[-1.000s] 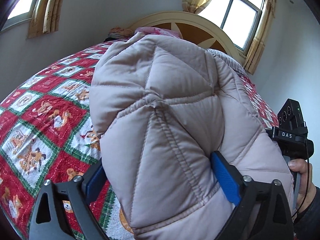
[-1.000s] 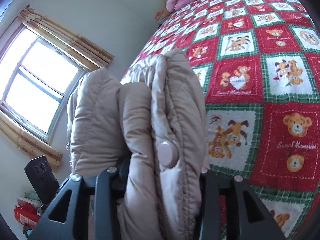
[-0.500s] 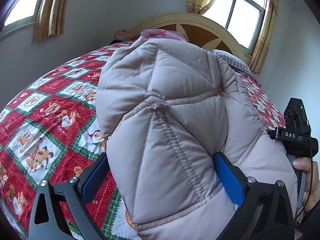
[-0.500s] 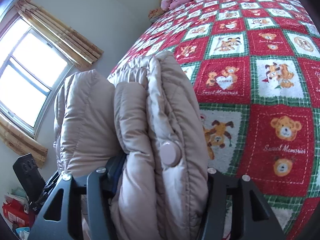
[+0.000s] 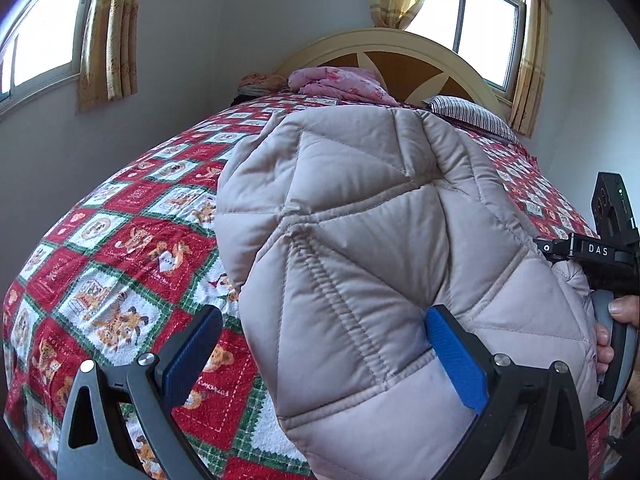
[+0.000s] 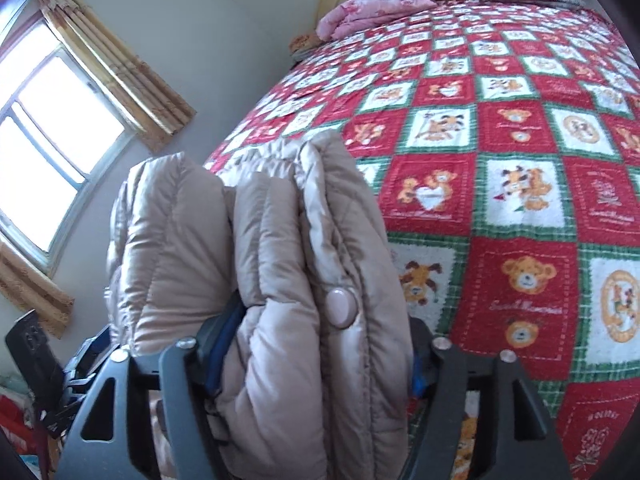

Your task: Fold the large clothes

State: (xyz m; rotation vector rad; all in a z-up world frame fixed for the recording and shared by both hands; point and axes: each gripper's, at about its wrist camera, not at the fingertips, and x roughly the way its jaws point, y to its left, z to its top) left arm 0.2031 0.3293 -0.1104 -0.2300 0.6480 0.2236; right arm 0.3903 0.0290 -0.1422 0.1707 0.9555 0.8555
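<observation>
Home bedroom: quilted bed (image 6: 520, 200), headboard (image 5: 400, 46), curtained windows (image 5: 480, 20).

The quilted jacket (image 5: 360, 248) is pale beige-pink, stitched in diamonds, on a bedspread (image 5: 132, 256) of red, white and green teddy-bear squares. Beyond the jacket lie a pink floral bundle (image 5: 340, 84) and a striped pillow (image 5: 468, 114).

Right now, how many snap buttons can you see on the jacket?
1. A single round snap sits on the jacket front edge, just above the right gripper. More may be hidden inside the folds or under the bundle.
</observation>
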